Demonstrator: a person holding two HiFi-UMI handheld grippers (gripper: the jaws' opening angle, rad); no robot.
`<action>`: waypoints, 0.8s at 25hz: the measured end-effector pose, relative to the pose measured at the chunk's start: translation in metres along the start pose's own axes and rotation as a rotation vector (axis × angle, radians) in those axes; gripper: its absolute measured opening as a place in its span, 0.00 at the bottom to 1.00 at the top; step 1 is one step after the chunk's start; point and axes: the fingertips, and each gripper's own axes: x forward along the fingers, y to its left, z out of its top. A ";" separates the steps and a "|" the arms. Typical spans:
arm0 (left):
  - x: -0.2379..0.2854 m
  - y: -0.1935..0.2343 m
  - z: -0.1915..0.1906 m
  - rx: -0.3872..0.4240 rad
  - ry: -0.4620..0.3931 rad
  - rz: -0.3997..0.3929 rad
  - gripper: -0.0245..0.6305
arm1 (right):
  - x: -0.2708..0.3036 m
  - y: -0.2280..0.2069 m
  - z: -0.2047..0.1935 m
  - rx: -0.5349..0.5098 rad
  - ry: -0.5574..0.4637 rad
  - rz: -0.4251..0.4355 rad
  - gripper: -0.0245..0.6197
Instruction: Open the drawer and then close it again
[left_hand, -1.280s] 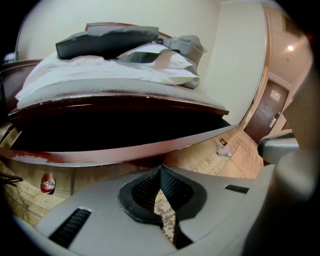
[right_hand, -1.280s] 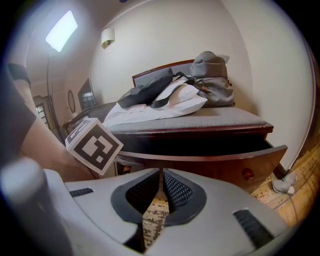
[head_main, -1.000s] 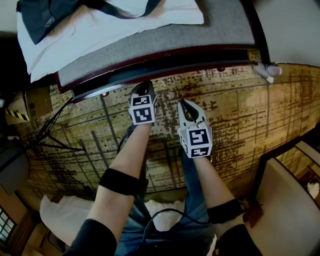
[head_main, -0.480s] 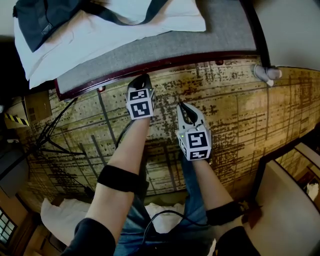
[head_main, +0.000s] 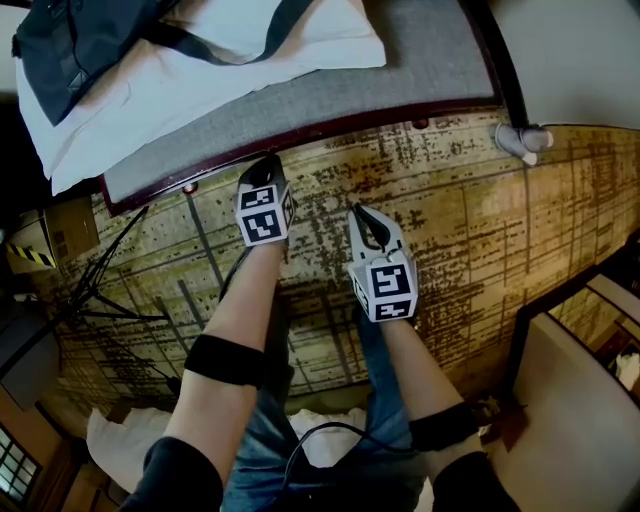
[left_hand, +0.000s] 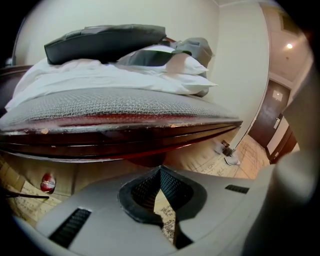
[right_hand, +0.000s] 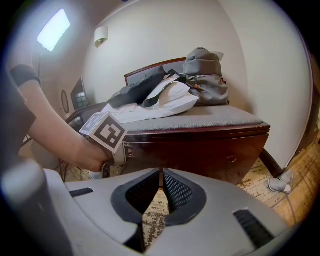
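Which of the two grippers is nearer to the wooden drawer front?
The left gripper: its tip is at the drawer front, while the right gripper is back over the floor.

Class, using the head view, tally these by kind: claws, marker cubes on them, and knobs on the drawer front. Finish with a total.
claws: 2 (left claw, right claw)
marker cubes: 2
drawer knobs: 2
total: 6
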 end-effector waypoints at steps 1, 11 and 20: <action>-0.001 0.001 -0.001 0.005 0.000 0.008 0.04 | -0.003 -0.001 -0.002 0.002 0.003 -0.002 0.07; -0.100 -0.009 0.018 0.080 -0.014 -0.002 0.04 | -0.062 0.010 0.033 0.015 0.011 -0.017 0.07; -0.274 -0.080 0.138 0.177 -0.145 -0.125 0.04 | -0.173 0.019 0.159 0.001 -0.086 -0.039 0.07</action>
